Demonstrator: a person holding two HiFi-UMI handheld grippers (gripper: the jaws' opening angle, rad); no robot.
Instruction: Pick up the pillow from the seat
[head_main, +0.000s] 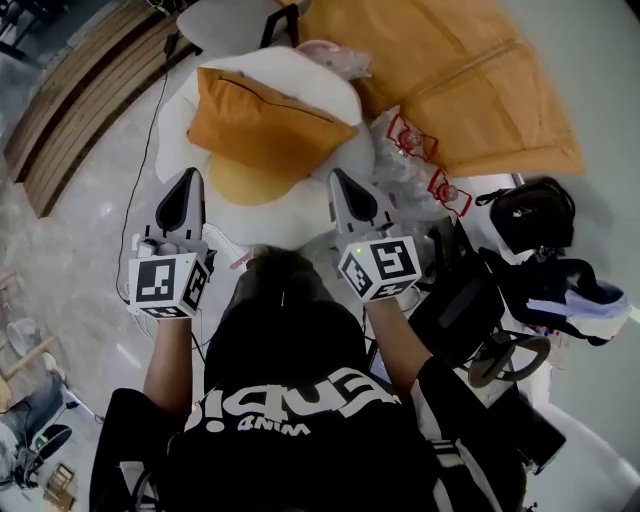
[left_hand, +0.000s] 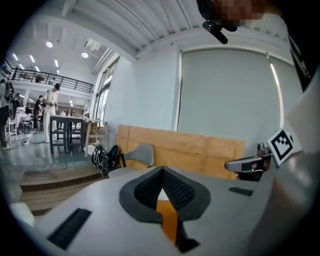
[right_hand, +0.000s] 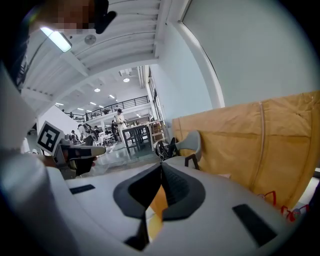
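Both my tongs are closed tight with nothing between the jaws. The pillow (head_main: 265, 125), orange and plump, lies on the white seat (head_main: 285, 228), towards the seat's far side, tilted over a yellow round patch (head_main: 245, 185) in the seat's middle. My left tongs (head_main: 186, 190) hang over the seat's near left edge and my right tongs (head_main: 343, 190) over its near right edge. Both point towards the pillow and are clear of it, with the near stretch of the seat between them. Looking along my left tongs (left_hand: 162, 180), a strip of orange shows through the slit below the meeting tips. Along my right tongs (right_hand: 161, 167) the jaws meet the same way. Beyond the seat's far right side lies flattened brown cardboard (head_main: 450, 80), and off the seat's right side sits a black bag (head_main: 530, 215) on the floor.
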